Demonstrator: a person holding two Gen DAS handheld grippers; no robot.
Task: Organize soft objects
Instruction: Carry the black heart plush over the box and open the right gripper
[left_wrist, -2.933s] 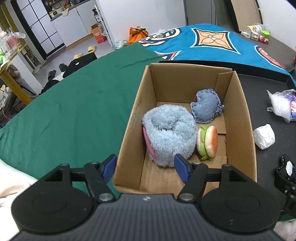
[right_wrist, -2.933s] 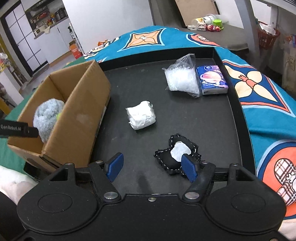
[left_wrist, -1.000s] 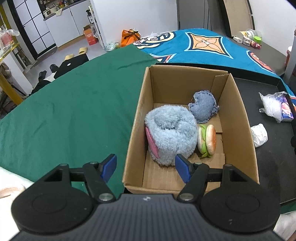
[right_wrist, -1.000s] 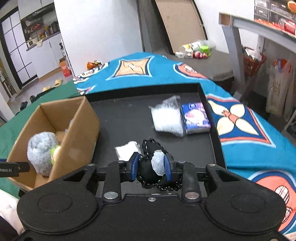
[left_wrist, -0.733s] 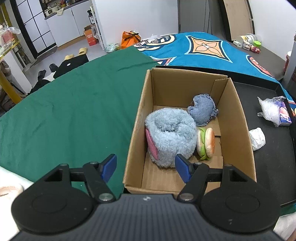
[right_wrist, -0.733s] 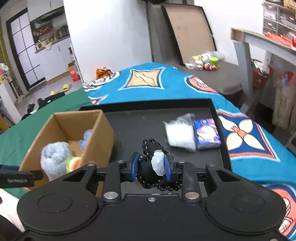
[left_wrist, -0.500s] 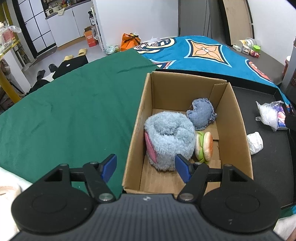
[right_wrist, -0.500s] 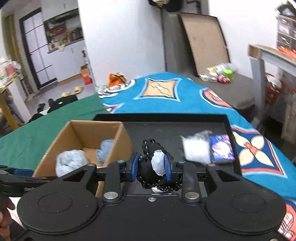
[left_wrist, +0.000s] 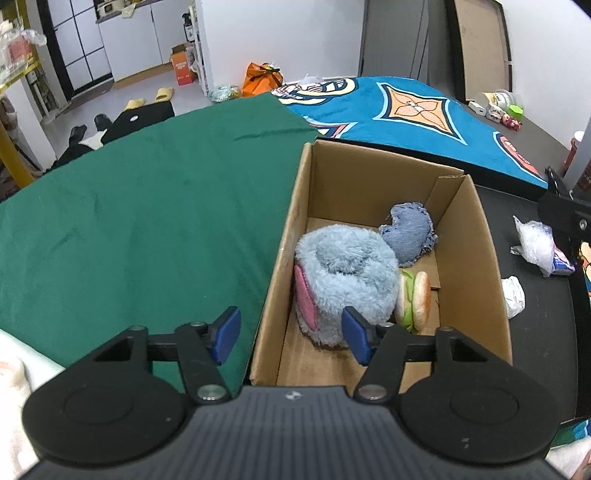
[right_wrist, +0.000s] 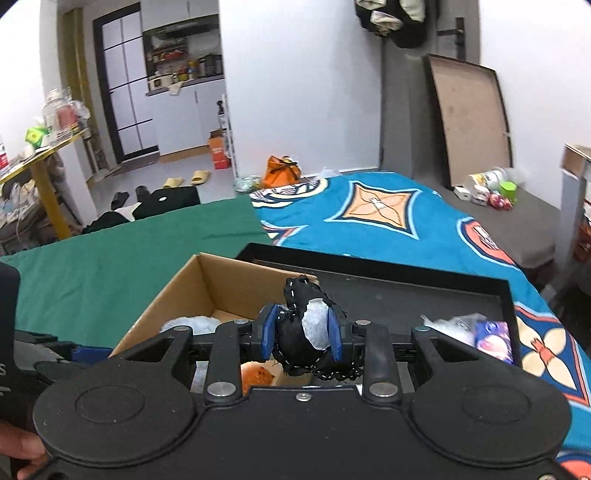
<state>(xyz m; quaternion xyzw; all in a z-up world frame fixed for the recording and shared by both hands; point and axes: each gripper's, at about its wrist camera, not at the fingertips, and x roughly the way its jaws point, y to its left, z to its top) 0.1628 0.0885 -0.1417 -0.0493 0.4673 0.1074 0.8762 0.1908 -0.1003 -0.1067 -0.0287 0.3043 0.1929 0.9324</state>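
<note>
A lived-in home: kitchen cabinets (right_wrist: 181, 122), slippers (right_wrist: 186, 180) on the floor, a patterned blue bedspread (right_wrist: 388, 218).

White walls (right_wrist: 295, 92), pale floor (right_wrist: 177, 168), yellow table (right_wrist: 44, 173), white cabinets (left_wrist: 125, 40)

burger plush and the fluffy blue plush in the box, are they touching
Touching. The left wrist view shows the burger plush standing on edge with its green side pressed against the fluffy blue plush, no cardboard showing between them in the cardboard box.
</note>
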